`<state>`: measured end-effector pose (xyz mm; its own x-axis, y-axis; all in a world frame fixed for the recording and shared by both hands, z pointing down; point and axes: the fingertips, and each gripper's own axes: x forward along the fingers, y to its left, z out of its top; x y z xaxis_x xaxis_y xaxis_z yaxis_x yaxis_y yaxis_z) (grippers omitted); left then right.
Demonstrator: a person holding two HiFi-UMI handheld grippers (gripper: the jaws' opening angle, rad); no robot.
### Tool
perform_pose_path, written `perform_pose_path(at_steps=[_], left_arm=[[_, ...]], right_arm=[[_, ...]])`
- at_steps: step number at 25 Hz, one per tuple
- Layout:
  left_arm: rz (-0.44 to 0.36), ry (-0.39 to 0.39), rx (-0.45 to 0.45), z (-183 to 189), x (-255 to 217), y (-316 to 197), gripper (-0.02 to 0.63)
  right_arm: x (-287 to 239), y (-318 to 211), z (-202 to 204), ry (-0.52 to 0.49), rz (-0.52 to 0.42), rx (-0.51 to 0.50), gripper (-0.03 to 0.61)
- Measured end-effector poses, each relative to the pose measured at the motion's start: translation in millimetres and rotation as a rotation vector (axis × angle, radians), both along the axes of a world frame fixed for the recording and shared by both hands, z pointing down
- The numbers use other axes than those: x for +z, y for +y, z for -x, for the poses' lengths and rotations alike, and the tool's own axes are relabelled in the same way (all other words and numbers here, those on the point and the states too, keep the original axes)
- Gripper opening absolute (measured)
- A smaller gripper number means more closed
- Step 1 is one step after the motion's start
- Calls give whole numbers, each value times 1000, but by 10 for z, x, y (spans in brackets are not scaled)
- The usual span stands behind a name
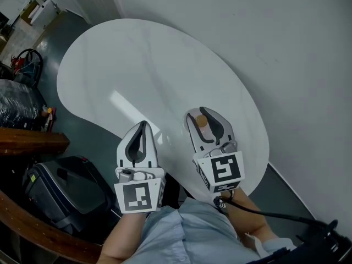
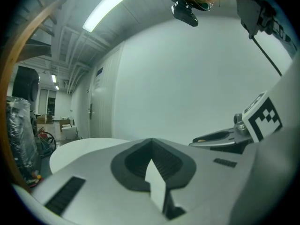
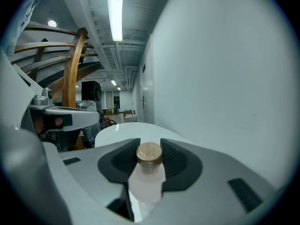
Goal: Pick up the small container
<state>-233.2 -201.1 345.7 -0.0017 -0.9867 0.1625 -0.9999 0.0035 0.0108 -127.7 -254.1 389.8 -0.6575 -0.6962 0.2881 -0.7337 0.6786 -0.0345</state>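
A person in a pale blue shirt [image 1: 187, 235] works two hand-held grippers over the near edge of a white oval table [image 1: 137, 65] set against a plain white wall [image 1: 264, 37]. The right gripper [image 1: 205, 113] has its jaws closed narrowly on the small container [image 1: 202, 121], a translucent bottle [image 3: 146, 179] topped with a round tan cap [image 3: 149, 153]. The dark ribbed pads [image 3: 177, 161] press against it from both sides. The bottle stands upright between the jaws over the table's near right portion; whether its base rests on the tabletop or hangs just above it is hard to tell from these angles. To its left, the left gripper [image 1: 144, 126] hovers at the table's near edge with its jaw tips drawn together and nothing between them. Each tool carries a cube with square markers [image 1: 221, 169] at its rear. On the far left, beyond the table, a dark wooden rail [image 1: 27, 142] and a black case [image 1: 66, 191] stand on the floor.
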Motion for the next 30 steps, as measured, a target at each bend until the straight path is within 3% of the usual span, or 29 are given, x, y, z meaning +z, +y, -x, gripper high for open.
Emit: perform_pose_path(at_steps=[3, 15, 30], left_arm=[[-30, 36, -10, -89, -116, 21, -2], [-150, 10, 14, -287, -547, -32, -2], [-166, 1, 54, -428, -628, -46, -2]], right_arm=[[-208, 57, 14, -13, -35, -23, 129], [-613, 153, -52, -42, -98, -47, 129], [-682, 188, -95, -42, -111, -43, 129]])
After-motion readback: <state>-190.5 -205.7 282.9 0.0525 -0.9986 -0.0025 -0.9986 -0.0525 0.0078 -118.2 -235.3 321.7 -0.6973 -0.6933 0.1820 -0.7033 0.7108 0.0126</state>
